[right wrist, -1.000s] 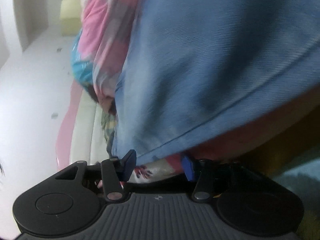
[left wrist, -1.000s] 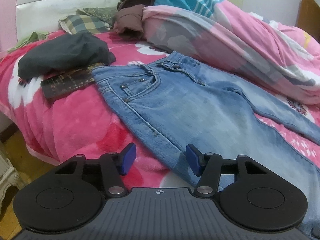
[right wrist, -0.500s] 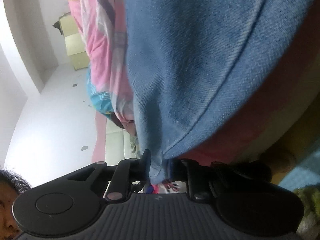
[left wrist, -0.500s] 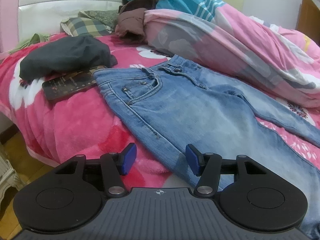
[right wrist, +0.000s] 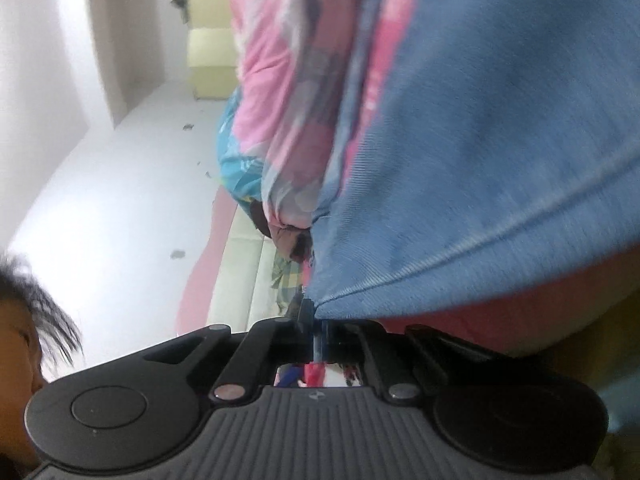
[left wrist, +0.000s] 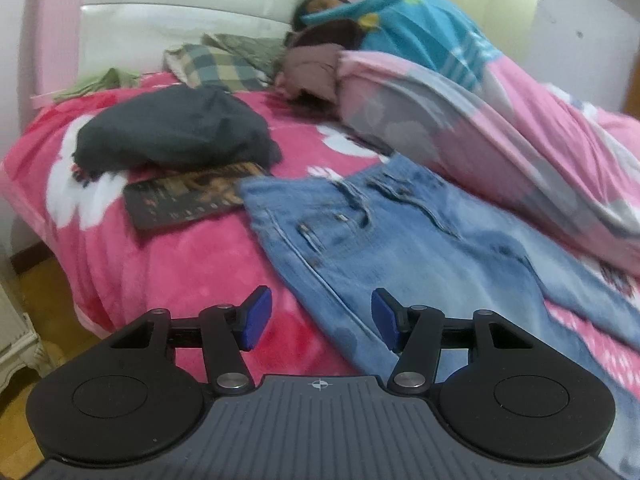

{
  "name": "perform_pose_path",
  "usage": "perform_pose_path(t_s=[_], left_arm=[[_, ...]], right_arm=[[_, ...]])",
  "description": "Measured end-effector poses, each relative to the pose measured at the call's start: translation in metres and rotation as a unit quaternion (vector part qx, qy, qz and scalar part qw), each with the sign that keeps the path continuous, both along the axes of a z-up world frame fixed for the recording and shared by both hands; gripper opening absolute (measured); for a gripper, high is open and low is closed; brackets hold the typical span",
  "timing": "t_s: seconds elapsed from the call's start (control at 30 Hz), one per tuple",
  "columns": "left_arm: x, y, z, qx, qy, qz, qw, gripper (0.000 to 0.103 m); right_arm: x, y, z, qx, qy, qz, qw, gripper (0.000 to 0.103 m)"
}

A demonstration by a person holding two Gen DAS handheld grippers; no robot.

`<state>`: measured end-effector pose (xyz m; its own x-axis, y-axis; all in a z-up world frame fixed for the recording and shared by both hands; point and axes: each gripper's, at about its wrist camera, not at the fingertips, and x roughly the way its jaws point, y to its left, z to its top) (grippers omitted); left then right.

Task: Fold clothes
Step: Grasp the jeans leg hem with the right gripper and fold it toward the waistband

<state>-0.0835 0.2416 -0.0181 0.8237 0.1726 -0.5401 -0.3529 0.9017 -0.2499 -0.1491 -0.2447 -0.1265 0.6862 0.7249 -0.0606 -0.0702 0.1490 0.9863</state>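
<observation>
The right gripper (right wrist: 316,330) is pinching the hem of the jeans (left wrist: 420,240), jaws having just closed on the denim. The left gripper (left wrist: 318,320) is hovering half open and empty over the near seam; it should be biting that edge squarely before any lifting.

Jeans (left wrist: 420,240) legs — cut off, blurred
</observation>
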Motion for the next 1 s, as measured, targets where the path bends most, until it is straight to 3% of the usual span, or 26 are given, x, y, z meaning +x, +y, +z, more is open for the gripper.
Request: perform_pose_path(t_s=[0.17,0.5,0.6,0.67,0.77,1.0], left_arm=[[0.022,0.018,-0.008,-0.048,0.010,0.014,0.9987,0.057],[0.051,0.035,-0.018,-0.077,0.017,0.036,0.9962,0.052],[0.058,0.039,-0.019,-0.080,0.015,0.046,0.9956,0.041],[0.061,0.041,-0.020,-0.078,0.013,0.053,0.9955,0.027],[0.059,0.041,-0.017,-0.074,-0.002,0.051,0.9959,0.014],[0.062,0.028,0.009,-0.047,-0.059,0.034,0.9966,0.011]], right_arm=[[0.015,0.002,0.027,-0.037,-0.026,0.002,0.999,0.003],[0.016,-0.006,0.052,-0.118,-0.066,0.009,0.991,0.003],[0.016,-0.009,0.062,-0.143,-0.078,0.012,0.987,0.003],[0.016,-0.009,0.069,-0.159,-0.085,0.013,0.984,0.003],[0.022,-0.010,0.079,-0.171,-0.094,0.011,0.981,0.003],[0.045,-0.016,0.111,-0.205,-0.132,-0.006,0.970,0.003]])
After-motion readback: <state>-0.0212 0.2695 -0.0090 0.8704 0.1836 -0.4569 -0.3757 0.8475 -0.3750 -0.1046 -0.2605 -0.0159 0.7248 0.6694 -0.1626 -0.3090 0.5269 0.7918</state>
